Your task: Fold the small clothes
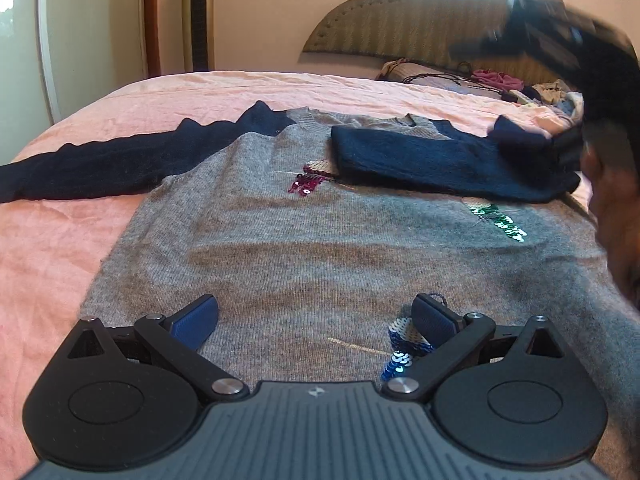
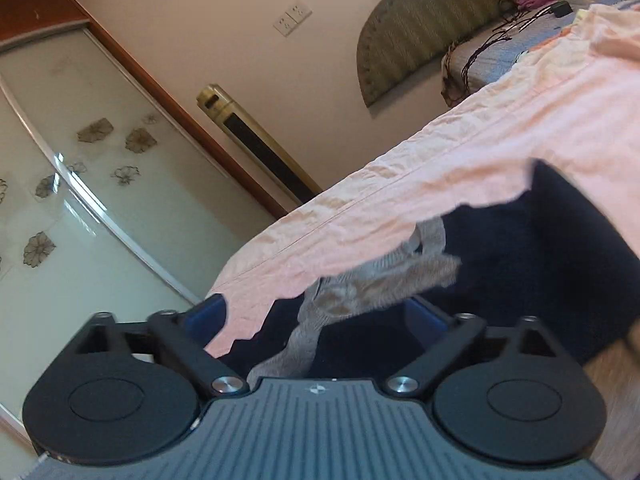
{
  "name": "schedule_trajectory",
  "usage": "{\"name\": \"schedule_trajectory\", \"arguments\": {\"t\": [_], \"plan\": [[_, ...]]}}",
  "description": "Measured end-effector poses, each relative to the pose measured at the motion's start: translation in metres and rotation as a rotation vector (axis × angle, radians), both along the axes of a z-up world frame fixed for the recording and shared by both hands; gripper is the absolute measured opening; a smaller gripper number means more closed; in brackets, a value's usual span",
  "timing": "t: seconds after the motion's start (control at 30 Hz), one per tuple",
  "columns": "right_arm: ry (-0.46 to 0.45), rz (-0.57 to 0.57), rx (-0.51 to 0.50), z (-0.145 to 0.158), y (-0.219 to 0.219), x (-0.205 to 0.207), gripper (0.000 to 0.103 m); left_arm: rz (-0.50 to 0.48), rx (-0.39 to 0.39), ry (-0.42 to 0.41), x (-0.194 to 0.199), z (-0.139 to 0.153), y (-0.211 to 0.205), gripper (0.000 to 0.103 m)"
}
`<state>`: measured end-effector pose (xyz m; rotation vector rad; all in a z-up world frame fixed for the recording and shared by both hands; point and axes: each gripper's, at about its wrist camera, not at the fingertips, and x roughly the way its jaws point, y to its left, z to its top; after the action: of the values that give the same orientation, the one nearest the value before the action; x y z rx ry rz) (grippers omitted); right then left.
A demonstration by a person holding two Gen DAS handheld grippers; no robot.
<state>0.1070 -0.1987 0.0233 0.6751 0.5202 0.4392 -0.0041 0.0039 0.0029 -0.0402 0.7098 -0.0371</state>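
A small grey sweater [image 1: 320,240] with navy sleeves and sequin patches lies flat on the pink bed. Its left sleeve [image 1: 100,168] stretches out to the left. Its right sleeve [image 1: 440,160] is folded across the chest. My left gripper [image 1: 316,320] is open and empty, low over the sweater's hem. My right gripper [image 2: 316,316] has its jaws spread wide; navy sleeve fabric [image 2: 540,260] and a grey knit cuff [image 2: 360,288] lie between its fingers, with the view tilted and blurred. The right gripper [image 1: 560,40] also shows blurred at the upper right of the left wrist view.
The pink bedsheet [image 1: 180,96] covers the bed. A pile of clothes and cables [image 1: 500,84] lies near the padded headboard [image 1: 400,28]. A gold tower fan [image 1: 198,16] and a glass wardrobe door [image 2: 60,160] stand beyond the bed.
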Motion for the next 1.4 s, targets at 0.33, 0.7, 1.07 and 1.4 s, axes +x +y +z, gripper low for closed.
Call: {"name": "schedule_trajectory", "arguments": {"t": [0.33, 0.7, 1.07, 1.4], "plan": [[0.039, -0.106, -0.111, -0.052, -0.047, -0.086, 0.09, -0.053, -0.601, 0.09, 0.1, 0.037, 0.054, 0.103], [0.019, -0.099, -0.074, -0.053, -0.049, -0.084, 0.099, -0.059, -0.455, 0.23, 0.184, 0.003, 0.01, 0.011], [0.011, -0.097, -0.06, -0.052, -0.048, -0.083, 0.101, -0.035, -0.178, -0.002, 0.149, 0.049, 0.029, 0.01], [0.046, -0.069, -0.104, -0.041, -0.043, -0.076, 0.102, 0.037, -0.094, 0.035, 0.117, 0.033, 0.054, 0.014]]}}
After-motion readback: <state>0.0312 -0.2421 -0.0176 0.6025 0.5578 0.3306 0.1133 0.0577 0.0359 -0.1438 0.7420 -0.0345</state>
